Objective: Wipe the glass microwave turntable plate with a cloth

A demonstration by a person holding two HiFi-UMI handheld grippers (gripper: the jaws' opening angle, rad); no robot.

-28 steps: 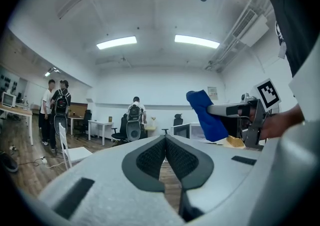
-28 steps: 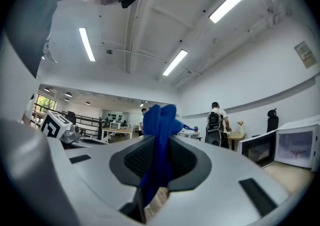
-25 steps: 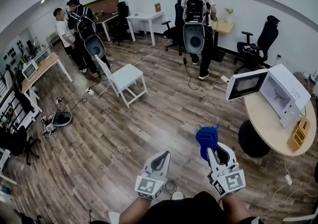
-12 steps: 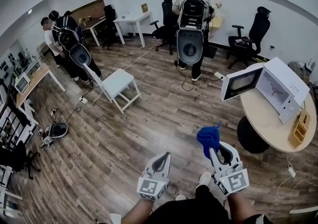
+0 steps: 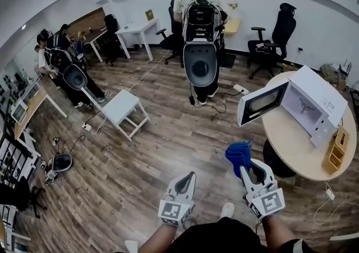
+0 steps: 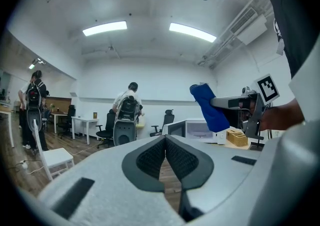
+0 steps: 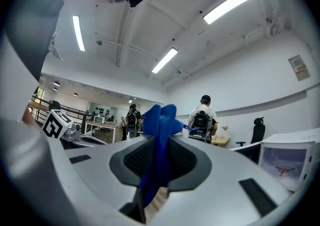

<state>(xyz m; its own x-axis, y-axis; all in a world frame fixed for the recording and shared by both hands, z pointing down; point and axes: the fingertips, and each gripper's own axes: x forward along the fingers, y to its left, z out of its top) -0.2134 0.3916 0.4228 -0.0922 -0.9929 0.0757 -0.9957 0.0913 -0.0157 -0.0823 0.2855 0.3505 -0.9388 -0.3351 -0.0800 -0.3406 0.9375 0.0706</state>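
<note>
A blue cloth (image 5: 238, 155) sticks up from my right gripper (image 5: 245, 169), which is shut on it; in the right gripper view the blue cloth (image 7: 159, 142) is pinched between the jaws. My left gripper (image 5: 188, 177) is shut and holds nothing, its jaws touching at the tips in the left gripper view (image 6: 165, 139). A white microwave (image 5: 311, 103) stands on a round table (image 5: 291, 151) to the right with its door (image 5: 259, 102) swung open. Its cavity shows the bare rotating support; no glass plate can be made out. Both grippers hover over the wooden floor, left of the table.
A person with a backpack rig (image 5: 200, 50) stands ahead. Two more people (image 5: 59, 64) are at the far left. A white chair (image 5: 120, 107) sits on the floor, with cables around it. A small wooden box (image 5: 335, 156) rests on the table. An office chair (image 5: 269, 41) stands by the wall.
The view has advanced toward the round table and microwave, which now lie closer. Both grippers keep their poses, the right still holding the cloth.
</note>
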